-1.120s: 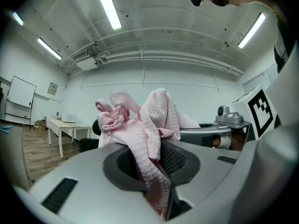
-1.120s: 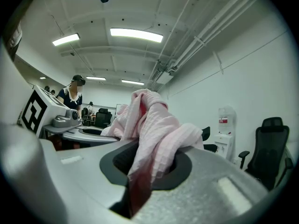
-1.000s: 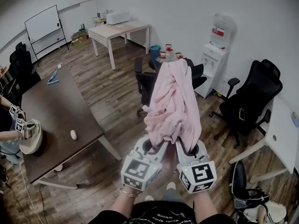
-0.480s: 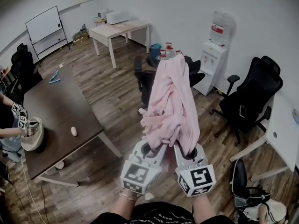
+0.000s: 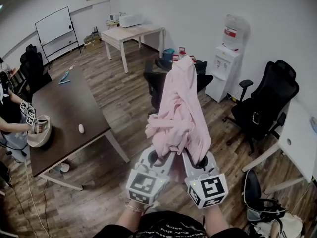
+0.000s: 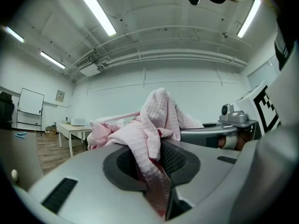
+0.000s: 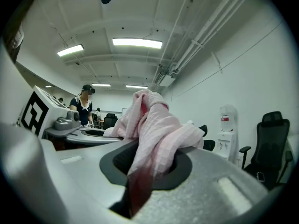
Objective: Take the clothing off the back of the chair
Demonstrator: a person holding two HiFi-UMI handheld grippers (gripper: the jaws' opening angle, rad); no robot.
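Low in the head view, side by side and almost touching: left gripper [image 5: 165, 156] and right gripper [image 5: 194, 157], both pointed away from the person. Left fingers [image 6: 176, 160] nearly closed, pinching a fold of the pink garment [image 5: 181, 108], with cloth filling the narrow gap and bunching up above it. Right fingers [image 7: 119, 161] the same: close together, clamped on another fold of that garment.

Garment gathered into one long bundle, reaching from the fingers toward the black office chair [image 5: 154, 86] ahead, with the far end over the top of the chair's back. Not possible to tell whether that end touches the chair or hangs free just in front of it. Much of the chair hidden behind the cloth, with only its left side and a part at the right visible.

Around:
- To the left, a dark worktop [image 5: 64, 110] with a white mouse [image 5: 81, 128] near its near edge and a small blue object [image 5: 65, 76] at the far end.
- At its left edge, another person's gripper [image 5: 29, 115] above a pale rounded object [image 5: 39, 138].
- Behind the chair, a water dispenser [image 5: 229, 58] against the wall.
- To the right, a second black chair [image 5: 267, 103], well apart from the garment.
- At the back, a light wooden table [image 5: 131, 33] carrying a white machine [image 5: 131, 20], and a whiteboard [image 5: 54, 26] on a stand.
- In between, wooden floor [image 5: 119, 93].
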